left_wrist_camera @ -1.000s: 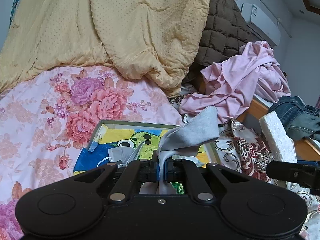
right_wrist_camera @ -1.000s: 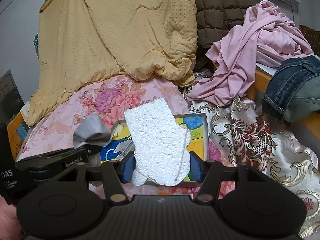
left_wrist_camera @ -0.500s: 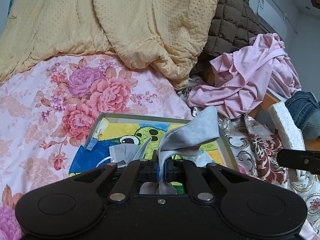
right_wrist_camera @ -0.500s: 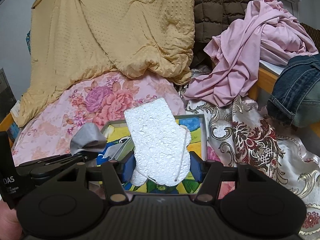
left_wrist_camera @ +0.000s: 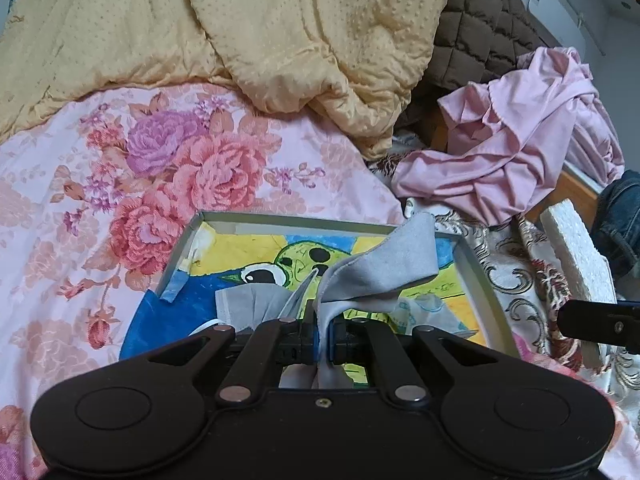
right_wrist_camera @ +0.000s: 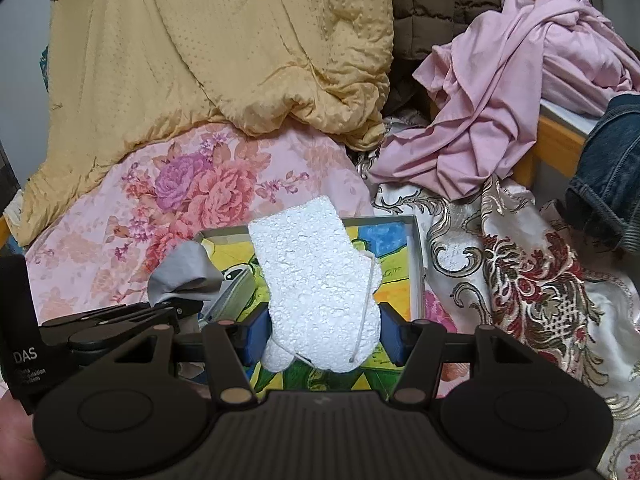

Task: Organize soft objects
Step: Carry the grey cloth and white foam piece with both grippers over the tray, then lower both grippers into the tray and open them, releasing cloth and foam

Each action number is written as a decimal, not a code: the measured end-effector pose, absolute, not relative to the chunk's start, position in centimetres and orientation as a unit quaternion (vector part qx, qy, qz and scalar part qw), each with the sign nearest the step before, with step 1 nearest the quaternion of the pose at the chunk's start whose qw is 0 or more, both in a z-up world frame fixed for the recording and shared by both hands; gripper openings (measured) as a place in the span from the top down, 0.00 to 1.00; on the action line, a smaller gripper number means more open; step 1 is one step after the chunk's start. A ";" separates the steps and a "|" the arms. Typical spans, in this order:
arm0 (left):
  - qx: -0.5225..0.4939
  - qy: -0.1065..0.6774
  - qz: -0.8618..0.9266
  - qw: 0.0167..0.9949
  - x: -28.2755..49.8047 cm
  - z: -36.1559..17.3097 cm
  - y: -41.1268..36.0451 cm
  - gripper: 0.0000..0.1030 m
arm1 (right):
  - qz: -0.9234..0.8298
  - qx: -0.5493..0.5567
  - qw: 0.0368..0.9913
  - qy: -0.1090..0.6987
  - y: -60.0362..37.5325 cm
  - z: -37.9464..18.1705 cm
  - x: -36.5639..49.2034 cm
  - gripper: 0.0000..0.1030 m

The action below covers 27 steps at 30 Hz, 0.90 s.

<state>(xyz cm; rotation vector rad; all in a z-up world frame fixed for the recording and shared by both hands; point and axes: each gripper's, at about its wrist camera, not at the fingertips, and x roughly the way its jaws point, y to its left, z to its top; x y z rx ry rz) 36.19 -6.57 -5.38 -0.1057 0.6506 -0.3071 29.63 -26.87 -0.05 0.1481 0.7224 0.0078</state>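
Left wrist view: we see the left claw pinched tight on a grey cloth, whose free end stands up and folds to the right above the jaws.
Right wrist view: we see the right claw holding a white foam piece between its blue pads, jaws about half apart; the foam stands upright and leans slightly left.
Tray: a shallow grey-rimmed tray with a cartoon frog drawing on its floor lies on the bed, directly below and ahead of both claws.
In the tray: a pale face mask lies on the drawing, just left of the grey cloth (part of it is hidden by the left claw).
Cloth and foam: both are held above the tray; we cannot tell whether either touches it.
Bed cover: a pink floral sheet lies under and left of the tray; a cream and red brocade cloth lies to its right.
Behind: a yellow quilt is heaped at the back, with a brown quilted jacket beside it.
Right side: a crumpled pink garment drapes over a wooden edge, near blue jeans.
Person: a bit of hand shows at the lower left corner of the right wrist view.
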 end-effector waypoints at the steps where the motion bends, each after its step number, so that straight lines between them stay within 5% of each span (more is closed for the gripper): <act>1: -0.051 0.321 -0.150 0.934 36.5 -5.7 -6.7 0.96 | 0.003 0.071 0.932 0.357 -26.9 -0.4 30.0 0.41; 20: -0.033 0.380 -0.149 0.912 42.5 -11.0 -9.0 0.95 | -0.019 0.047 0.907 0.418 -27.0 -7.8 36.3 0.41; 27: -0.043 0.387 -0.148 0.909 42.9 -11.8 -9.5 0.85 | -0.020 0.048 0.900 0.434 -27.4 -9.5 36.7 0.40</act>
